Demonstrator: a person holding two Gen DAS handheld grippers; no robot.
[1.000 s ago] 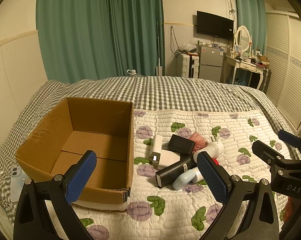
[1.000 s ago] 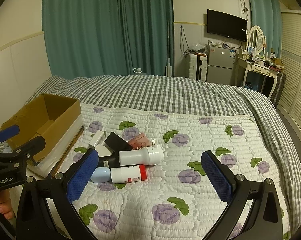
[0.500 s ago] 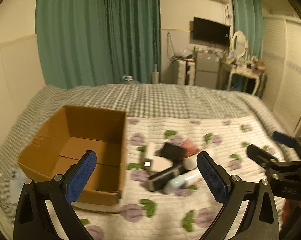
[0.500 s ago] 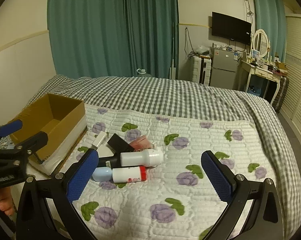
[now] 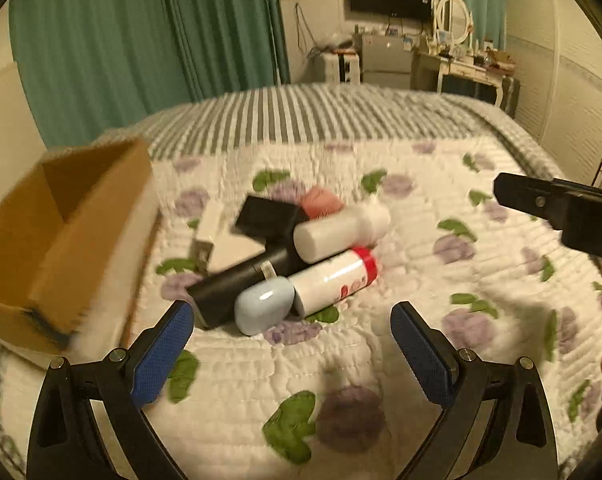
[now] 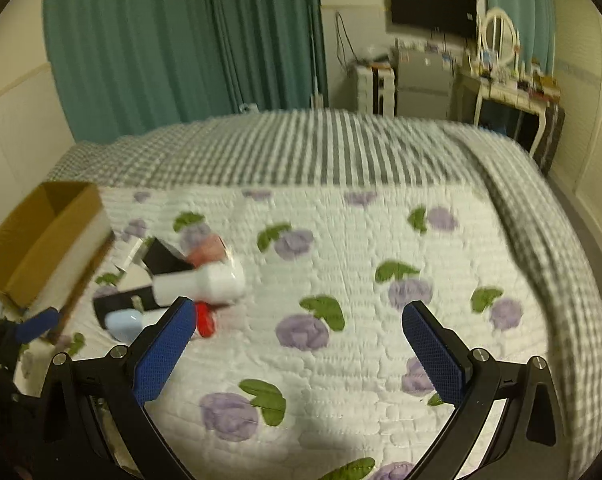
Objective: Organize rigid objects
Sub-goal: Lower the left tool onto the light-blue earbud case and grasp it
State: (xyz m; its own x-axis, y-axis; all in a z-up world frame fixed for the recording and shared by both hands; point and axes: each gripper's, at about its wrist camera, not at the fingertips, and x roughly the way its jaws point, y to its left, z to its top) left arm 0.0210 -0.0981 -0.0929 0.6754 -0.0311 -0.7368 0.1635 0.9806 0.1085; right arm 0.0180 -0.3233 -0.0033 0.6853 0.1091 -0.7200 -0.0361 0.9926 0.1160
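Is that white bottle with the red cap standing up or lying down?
Lying down. The white bottle with the red cap rests on its side on the quilt, its length running flat against the pale blue case.

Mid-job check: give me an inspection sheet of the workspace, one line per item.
Surface: floral quilt over a checked bedspread.
Job's things: cardboard box, open; its floor is hidden.
Pile beside it: black tube, pale blue case, red-capped white bottle, white bottle, black box.
Clutter: nothing seen.
Grippers: left gripper and right gripper open, empty.
Cables: wall wires by the TV.
Surroundings: green curtains, dresser.
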